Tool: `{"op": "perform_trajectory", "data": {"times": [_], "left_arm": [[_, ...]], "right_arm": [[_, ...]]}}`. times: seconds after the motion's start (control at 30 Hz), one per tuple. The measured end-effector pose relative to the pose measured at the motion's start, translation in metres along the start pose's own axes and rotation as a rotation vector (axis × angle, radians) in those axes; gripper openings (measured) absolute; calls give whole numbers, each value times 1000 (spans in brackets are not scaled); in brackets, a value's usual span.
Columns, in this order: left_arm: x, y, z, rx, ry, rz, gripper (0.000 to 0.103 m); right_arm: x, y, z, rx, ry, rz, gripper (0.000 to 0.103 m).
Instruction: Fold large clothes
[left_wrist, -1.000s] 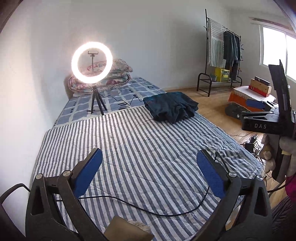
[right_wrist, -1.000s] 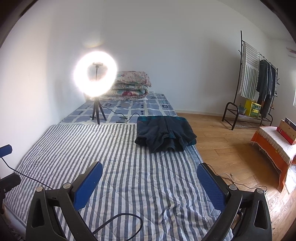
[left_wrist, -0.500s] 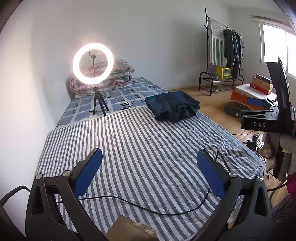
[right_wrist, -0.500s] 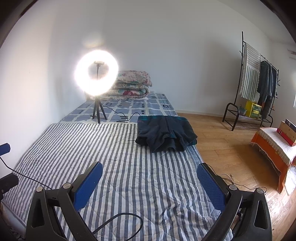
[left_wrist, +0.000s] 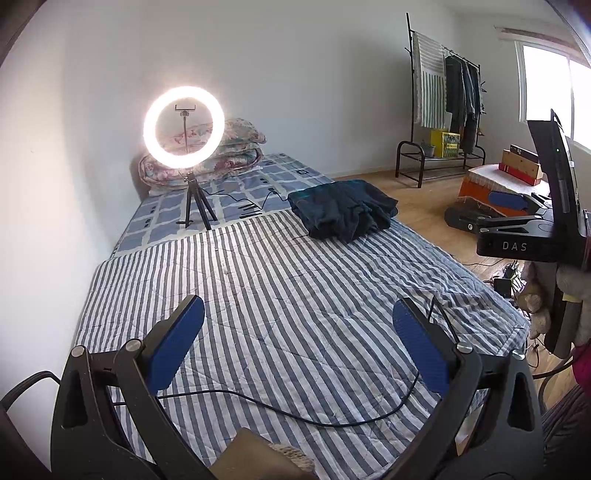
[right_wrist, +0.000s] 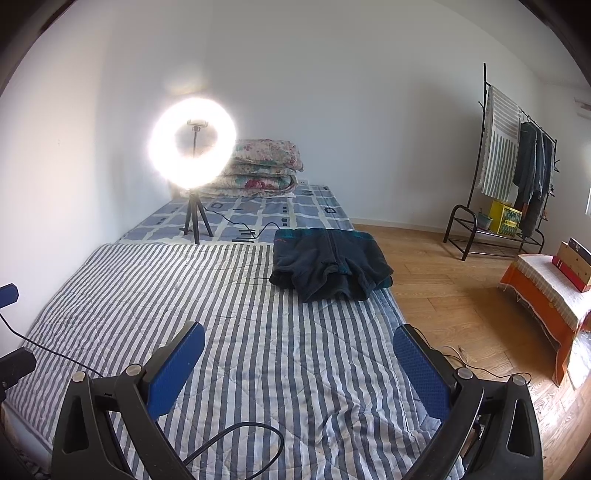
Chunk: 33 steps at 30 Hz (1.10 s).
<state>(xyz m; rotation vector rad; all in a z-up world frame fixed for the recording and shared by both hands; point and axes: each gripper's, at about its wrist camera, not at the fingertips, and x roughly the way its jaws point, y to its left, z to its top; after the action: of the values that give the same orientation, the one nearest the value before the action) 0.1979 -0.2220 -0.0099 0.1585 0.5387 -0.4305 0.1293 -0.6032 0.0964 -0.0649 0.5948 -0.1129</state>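
Note:
A dark navy garment with teal trim (left_wrist: 343, 212) (right_wrist: 330, 264) lies folded in a loose pile on the far right part of the striped bed cover (left_wrist: 280, 295) (right_wrist: 229, 314). My left gripper (left_wrist: 297, 330) hovers open over the near end of the bed, nothing between its blue pads. My right gripper (right_wrist: 299, 360) is open too, above the bed's near right side, well short of the garment. The right gripper's body with its blue pad (left_wrist: 509, 201) shows at the right edge of the left wrist view.
A lit ring light on a tripod (left_wrist: 183, 127) (right_wrist: 192, 147) stands mid-bed before folded floral quilts (right_wrist: 258, 166). Black cables (left_wrist: 295, 410) (right_wrist: 236, 439) trail over the near cover. A clothes rack (right_wrist: 517, 162), an orange-draped box (right_wrist: 550, 288) and wooden floor (right_wrist: 443, 280) lie right.
Both grippers have drifted only slightly; the view in each shifts a little, with the ring light and garment sliding marginally. Both stay open and empty.

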Motion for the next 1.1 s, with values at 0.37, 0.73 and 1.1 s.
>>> {"op": "perform_trajectory", "data": {"times": [0.37,0.73,1.1], "left_arm": [[0,-1,-1,4,0,1,103],[-1,-1,-1,1,1,2,103],[-2,-2,-2,15,-15,8,103]], "right_arm": [[-1,1,-2,0,0,-1,103],[2,0,-3,-10,5,3,103],[3,-1,-3,-12,8,4,103]]}}
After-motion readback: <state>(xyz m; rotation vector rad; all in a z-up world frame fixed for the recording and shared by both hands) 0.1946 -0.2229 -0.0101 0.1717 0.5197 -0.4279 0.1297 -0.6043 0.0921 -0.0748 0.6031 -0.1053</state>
